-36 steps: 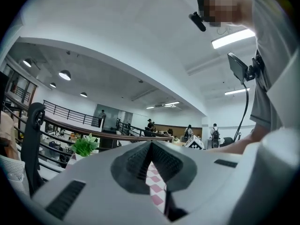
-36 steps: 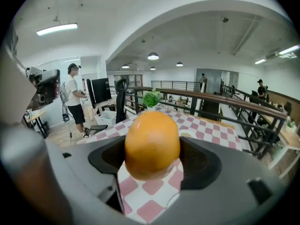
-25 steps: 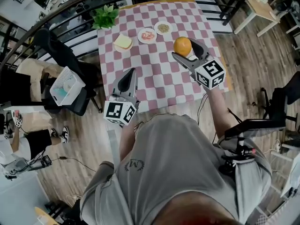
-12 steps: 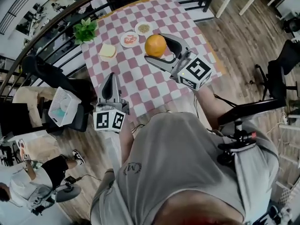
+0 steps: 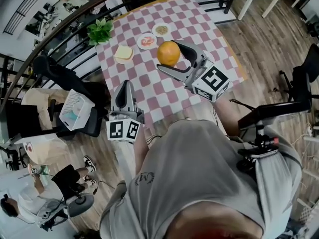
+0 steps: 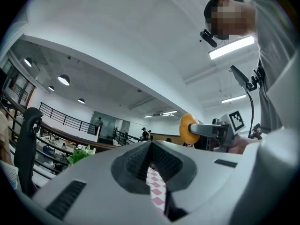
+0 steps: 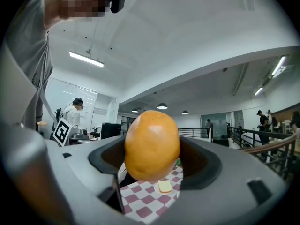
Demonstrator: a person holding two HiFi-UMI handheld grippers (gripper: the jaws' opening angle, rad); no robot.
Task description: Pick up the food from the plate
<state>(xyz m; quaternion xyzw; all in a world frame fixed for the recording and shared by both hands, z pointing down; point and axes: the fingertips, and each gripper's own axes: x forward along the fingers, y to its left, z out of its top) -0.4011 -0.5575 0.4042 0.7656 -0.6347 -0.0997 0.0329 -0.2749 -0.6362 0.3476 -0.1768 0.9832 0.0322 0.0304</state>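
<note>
Checkered table [image 5: 199, 34] bears three plates [image 5: 155, 31]; right gripper [image 5: 167, 55] clamps one orange [image 5: 169, 51].

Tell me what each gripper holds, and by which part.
The right gripper holds the orange fruit by its two opposite sides, one jaw pressed on each. The left gripper has its jaws together and holds nothing.
</note>
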